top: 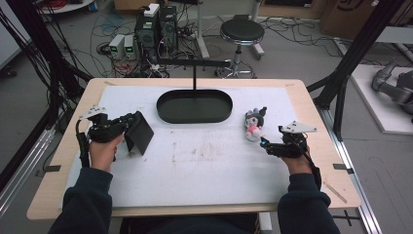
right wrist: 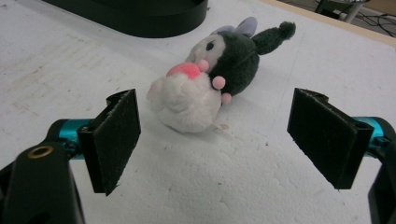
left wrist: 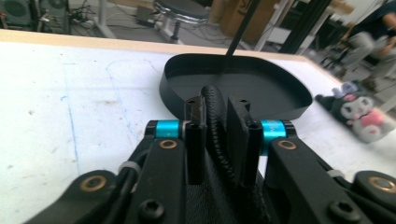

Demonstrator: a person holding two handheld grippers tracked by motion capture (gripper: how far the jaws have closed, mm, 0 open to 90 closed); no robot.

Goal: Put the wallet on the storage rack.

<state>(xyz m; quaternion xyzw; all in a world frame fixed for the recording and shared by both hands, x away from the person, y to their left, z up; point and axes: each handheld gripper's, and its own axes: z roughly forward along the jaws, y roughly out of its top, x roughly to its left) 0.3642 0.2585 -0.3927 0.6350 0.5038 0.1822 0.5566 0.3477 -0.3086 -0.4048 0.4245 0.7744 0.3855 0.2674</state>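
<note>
A flat black fabric pouch (top: pixel 140 134) hangs from my left gripper (top: pixel 127 123) at the left of the white mat. In the left gripper view its corded edge (left wrist: pixel 217 135) stands upright between the two pads, and my left gripper (left wrist: pixel 217 105) is shut on it. A small plush toy (top: pixel 254 124), dark grey and white with pink spots, lies on the mat at the right. My right gripper (top: pixel 266 144) sits just in front of it, open. In the right gripper view the plush (right wrist: pixel 210 79) lies beyond my right gripper (right wrist: pixel 215 112), touching neither pad.
A black oval tray (top: pixel 163 105) sits at the back middle of the mat, with a thin black post and crossbar (top: pixel 195 63) rising behind it. Its wall (left wrist: pixel 187 88) is just ahead of the left gripper. The plush (left wrist: pixel 359 112) lies right of the tray.
</note>
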